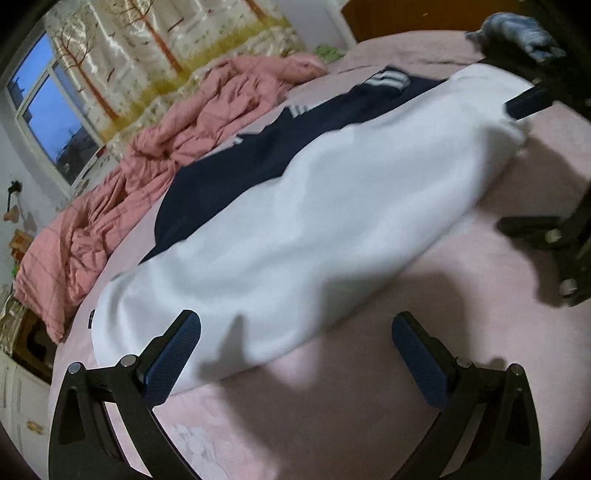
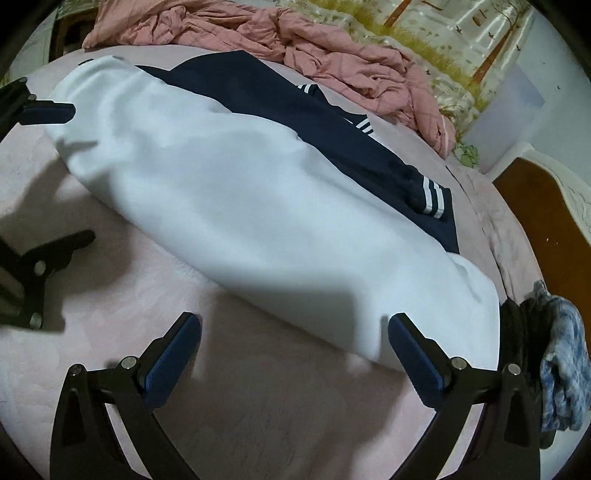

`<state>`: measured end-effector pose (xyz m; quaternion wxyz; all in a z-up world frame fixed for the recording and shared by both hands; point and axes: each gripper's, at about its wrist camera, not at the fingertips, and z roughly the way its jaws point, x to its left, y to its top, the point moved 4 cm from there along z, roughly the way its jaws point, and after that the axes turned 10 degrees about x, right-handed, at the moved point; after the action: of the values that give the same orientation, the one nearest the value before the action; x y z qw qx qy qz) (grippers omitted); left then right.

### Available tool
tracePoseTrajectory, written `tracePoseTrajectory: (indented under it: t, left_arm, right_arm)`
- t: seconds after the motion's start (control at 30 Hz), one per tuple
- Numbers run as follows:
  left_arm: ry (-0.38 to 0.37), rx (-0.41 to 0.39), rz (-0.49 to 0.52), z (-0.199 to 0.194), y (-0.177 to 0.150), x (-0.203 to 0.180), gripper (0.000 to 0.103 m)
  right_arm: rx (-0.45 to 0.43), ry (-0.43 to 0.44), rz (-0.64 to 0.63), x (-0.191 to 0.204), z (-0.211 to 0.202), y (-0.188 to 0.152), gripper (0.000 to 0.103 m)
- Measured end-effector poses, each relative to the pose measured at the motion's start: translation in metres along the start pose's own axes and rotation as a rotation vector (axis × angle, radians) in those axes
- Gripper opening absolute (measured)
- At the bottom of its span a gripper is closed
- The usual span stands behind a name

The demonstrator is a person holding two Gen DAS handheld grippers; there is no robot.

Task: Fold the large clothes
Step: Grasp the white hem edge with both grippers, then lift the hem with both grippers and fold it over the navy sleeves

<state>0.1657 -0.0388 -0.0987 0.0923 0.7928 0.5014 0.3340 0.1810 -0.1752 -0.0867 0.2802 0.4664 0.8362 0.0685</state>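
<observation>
A large white and navy garment [image 1: 314, 206] [image 2: 236, 192] lies folded lengthwise on the pink bed sheet [image 1: 332, 424] [image 2: 258, 406], its navy part with white stripes [image 2: 432, 197] on the far side. My left gripper [image 1: 295, 354] stands open just above the garment's near-left end, with nothing between its pads. My right gripper [image 2: 293, 354] is open too, at the garment's other end, its right pad over the white edge. Each gripper also shows in the other view, the right gripper [image 1: 532, 162] and the left gripper [image 2: 55, 170], both with fingers spread at the garment's end.
A crumpled pink quilt [image 1: 155, 177] [image 2: 314, 44] is heaped along the far side of the bed. A blue-white and dark bundle of clothes [image 2: 554, 362] [image 1: 521, 33] lies past the garment's right end. A wooden headboard [image 2: 543, 221] and a window [image 1: 48, 110] border the bed.
</observation>
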Motion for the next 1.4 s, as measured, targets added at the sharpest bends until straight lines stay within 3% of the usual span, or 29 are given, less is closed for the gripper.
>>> tracePoseTrajectory:
  t: [0.13, 0.3, 0.43, 0.5, 0.53, 0.57, 0.6, 0.63, 0.67, 0.77, 0.93, 1.07, 1.17, 1.3, 1.4]
  left_arm:
    - [0.005, 0.026, -0.075, 0.018, 0.003, 0.025, 0.103]
    - [0.031, 0.069, -0.141, 0.036, -0.002, 0.059, 0.103]
    - [0.041, 0.091, -0.196, 0.046, -0.008, 0.085, 0.103]
    - [0.081, 0.092, -0.228, 0.051, -0.011, 0.096, 0.103]
    - [0.08, 0.09, -0.244, 0.054, -0.013, 0.101, 0.1]
    - [0.065, 0.085, -0.262, 0.055, -0.013, 0.105, 0.08]
    - [0.057, 0.082, -0.288, 0.055, -0.016, 0.109, 0.067]
    - [0.062, 0.075, -0.305, 0.053, -0.016, 0.112, 0.043]
    - [0.059, 0.051, -0.328, 0.049, -0.018, 0.116, 0.035]
    - [0.043, -0.018, -0.374, 0.031, -0.018, 0.123, 0.026]
    - [0.085, -0.105, -0.41, -0.018, -0.026, 0.115, 0.024]
    - [0.028, -0.147, -0.45, -0.066, -0.049, 0.115, 0.024]
    - [-0.009, -0.117, -0.463, -0.09, -0.075, 0.108, 0.024]
    - [-0.062, -0.015, -0.474, -0.102, -0.113, 0.09, 0.025]
    - [-0.034, 0.001, -0.44, -0.102, -0.127, 0.075, 0.025]
  right_arm:
    - [0.013, -0.045, 0.029, -0.019, 0.013, 0.007, 0.102]
    - [0.048, -0.101, 0.157, -0.066, 0.033, 0.004, 0.103]
    - [0.045, -0.076, 0.255, -0.095, 0.042, -0.009, 0.103]
    - [0.031, -0.131, 0.281, -0.105, 0.044, -0.012, 0.102]
    - [0.026, -0.136, 0.286, -0.108, 0.045, -0.011, 0.098]
    - [0.022, -0.12, 0.297, -0.11, 0.046, -0.012, 0.084]
    - [0.015, -0.1, 0.302, -0.11, 0.047, -0.011, 0.059]
    - [0.009, -0.109, 0.304, -0.11, 0.046, -0.012, 0.048]
    - [0.008, -0.13, 0.302, -0.109, 0.045, -0.011, 0.033]
    - [-0.04, -0.178, 0.297, -0.101, 0.032, -0.011, 0.022]
    - [-0.143, -0.255, 0.293, -0.098, -0.011, -0.027, 0.021]
    - [-0.171, -0.185, 0.334, -0.097, -0.057, -0.061, 0.02]
    - [-0.144, -0.137, 0.356, -0.086, -0.085, -0.093, 0.021]
    - [-0.041, -0.034, 0.395, -0.061, -0.095, -0.137, 0.022]
    - [-0.019, -0.096, 0.345, -0.046, -0.092, -0.15, 0.023]
